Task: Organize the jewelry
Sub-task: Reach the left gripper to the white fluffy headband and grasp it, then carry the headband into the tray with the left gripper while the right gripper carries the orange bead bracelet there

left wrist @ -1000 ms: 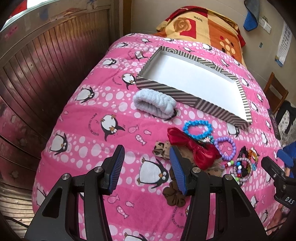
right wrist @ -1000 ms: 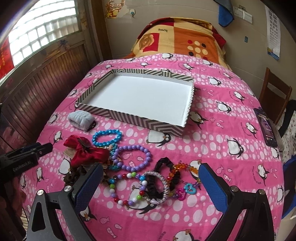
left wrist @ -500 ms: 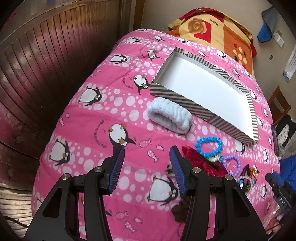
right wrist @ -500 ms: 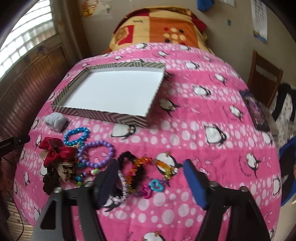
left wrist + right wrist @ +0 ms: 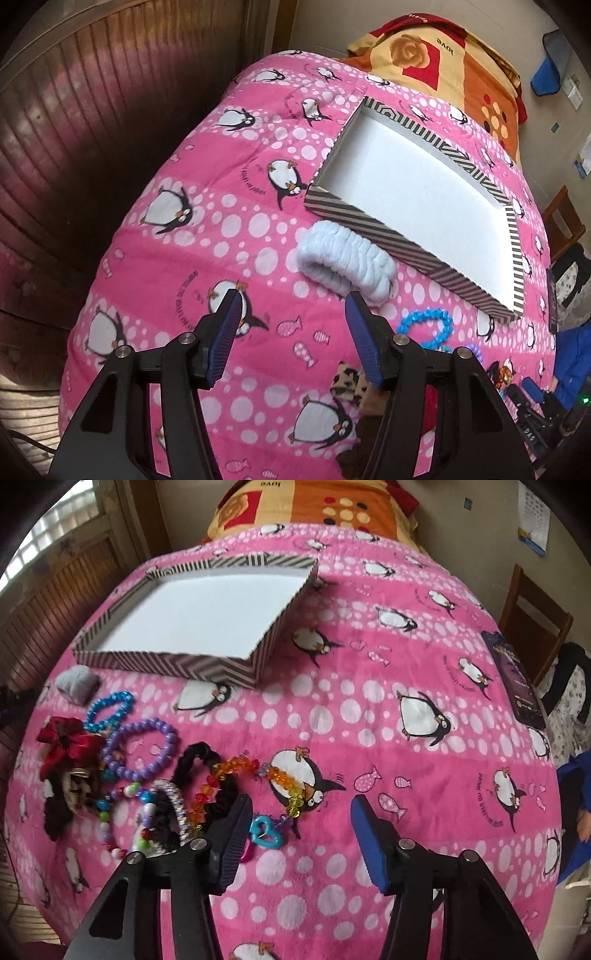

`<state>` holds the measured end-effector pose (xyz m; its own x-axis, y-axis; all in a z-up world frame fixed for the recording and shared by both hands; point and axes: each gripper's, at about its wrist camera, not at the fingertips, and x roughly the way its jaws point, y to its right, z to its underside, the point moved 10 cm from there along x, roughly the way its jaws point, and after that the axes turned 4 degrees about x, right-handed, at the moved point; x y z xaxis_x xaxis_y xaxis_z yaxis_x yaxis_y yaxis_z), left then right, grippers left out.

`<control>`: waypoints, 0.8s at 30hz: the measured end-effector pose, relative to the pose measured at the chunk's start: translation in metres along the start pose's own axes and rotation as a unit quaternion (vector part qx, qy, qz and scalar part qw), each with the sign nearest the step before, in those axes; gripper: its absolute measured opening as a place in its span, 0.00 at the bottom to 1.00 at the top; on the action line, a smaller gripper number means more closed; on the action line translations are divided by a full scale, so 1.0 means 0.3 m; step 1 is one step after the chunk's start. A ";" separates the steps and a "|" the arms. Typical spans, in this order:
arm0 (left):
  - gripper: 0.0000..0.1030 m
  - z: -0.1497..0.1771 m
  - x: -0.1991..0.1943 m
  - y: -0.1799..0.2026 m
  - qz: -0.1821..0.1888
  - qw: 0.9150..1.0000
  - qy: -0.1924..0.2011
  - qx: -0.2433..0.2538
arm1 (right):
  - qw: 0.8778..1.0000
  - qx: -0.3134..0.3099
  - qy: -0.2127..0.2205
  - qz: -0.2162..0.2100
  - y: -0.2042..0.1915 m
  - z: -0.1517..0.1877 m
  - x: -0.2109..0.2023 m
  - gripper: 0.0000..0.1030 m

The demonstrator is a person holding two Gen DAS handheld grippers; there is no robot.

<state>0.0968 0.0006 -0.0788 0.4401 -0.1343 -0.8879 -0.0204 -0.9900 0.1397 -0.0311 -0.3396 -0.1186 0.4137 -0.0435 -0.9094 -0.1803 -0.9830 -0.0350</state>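
Left gripper [image 5: 291, 301] open, nothing between its blue pads, now hanging over the pink penguin blanket [image 5: 221, 206] just short of the pale blue scrunchie [image 5: 345, 264]; a second ago aimed lower, at the red bow and the brown scrunchie. Scrunchie lying just beside the near wall of the striped box [image 5: 369, 216], closer and larger in the left wrist view than before. Box interior white and bare.

Right gripper [image 5: 299, 803] open as well, holding nothing, its spread narrower than a second ago. Shifted rightward and nearer the bedding: left pad [image 5: 234, 830] at the edge of the jewelry heap, beside the turquoise heart charm [image 5: 266, 832], right pad over bare blanket.

Jewelry unmoved on the blanket in front of the box: blue bead bracelet [image 5: 109, 710], purple bead bracelet [image 5: 142, 747], red bow [image 5: 68, 740], black scrunchie [image 5: 201, 762] crossed by the orange crystal strand [image 5: 255, 771], multicolour bead bracelet [image 5: 122, 812], and a sparkly silver band [image 5: 175, 801]. Dark phone [image 5: 515, 681] near the blanket's right edge.
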 end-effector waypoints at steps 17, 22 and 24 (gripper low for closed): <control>0.42 -0.078 0.218 0.094 0.027 0.999 -0.037 -0.001 | 0.999 -0.018 0.015 -0.024 -0.022 -0.040 0.078 0.18; 0.24 -0.075 0.173 0.105 0.014 0.999 -0.022 0.023 | 0.999 -0.001 0.019 -0.044 -0.028 -0.061 0.055 0.08; 0.23 -0.073 0.140 0.107 0.023 0.999 -0.019 0.024 | 0.998 0.004 0.028 -0.054 -0.033 -0.077 0.018 0.08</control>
<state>0.1345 -0.0359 -0.1021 0.4035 -0.1801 -0.8971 -0.0830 -0.9836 0.1601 -0.0065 -0.3341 -0.1138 0.4809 0.0516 -0.8753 -0.1401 -0.9809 -0.1348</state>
